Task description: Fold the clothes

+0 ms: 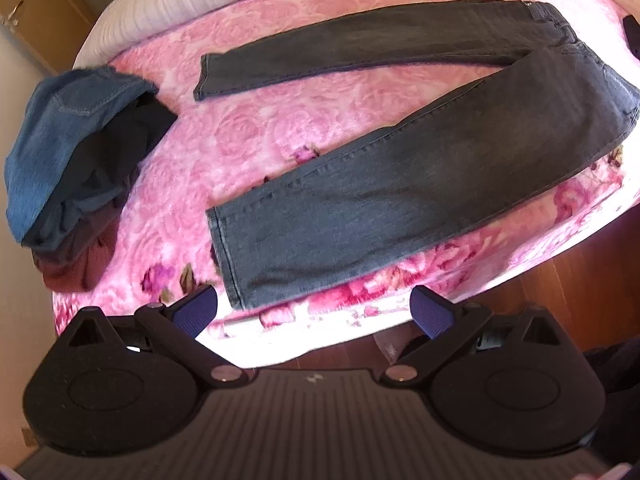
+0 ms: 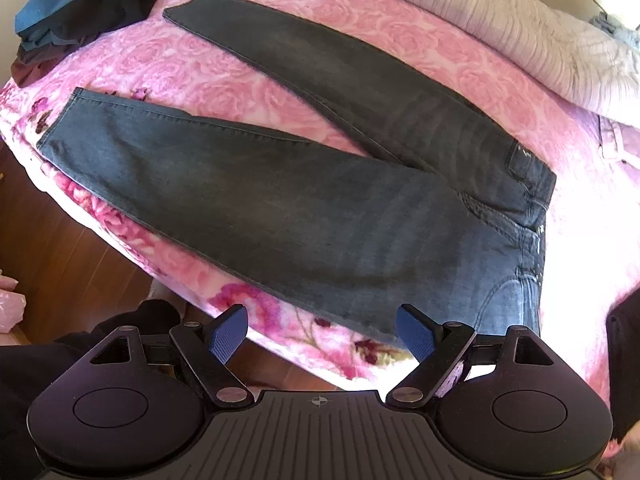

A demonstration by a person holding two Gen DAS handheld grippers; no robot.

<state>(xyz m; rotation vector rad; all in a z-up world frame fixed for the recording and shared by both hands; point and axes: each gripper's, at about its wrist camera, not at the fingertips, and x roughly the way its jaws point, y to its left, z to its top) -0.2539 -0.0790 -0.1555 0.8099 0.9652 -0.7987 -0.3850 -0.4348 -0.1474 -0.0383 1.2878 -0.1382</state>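
Faded matt grey denim jeans (image 2: 320, 200) on plush pink floral blanket (image 2: 360, 20); glossy wood floor (image 2: 60, 260).

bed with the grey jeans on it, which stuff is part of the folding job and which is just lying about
Job: grey jeans spread flat, left gripper and right gripper, both open.
Lying about: clothes pile, pink floral blanket, white quilt.

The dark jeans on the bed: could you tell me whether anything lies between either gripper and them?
Nothing visible does. The dark jeans lie spread on the pink blanket. Both the left gripper and right gripper are open just short of them. The pile of clothes sits off to the side.
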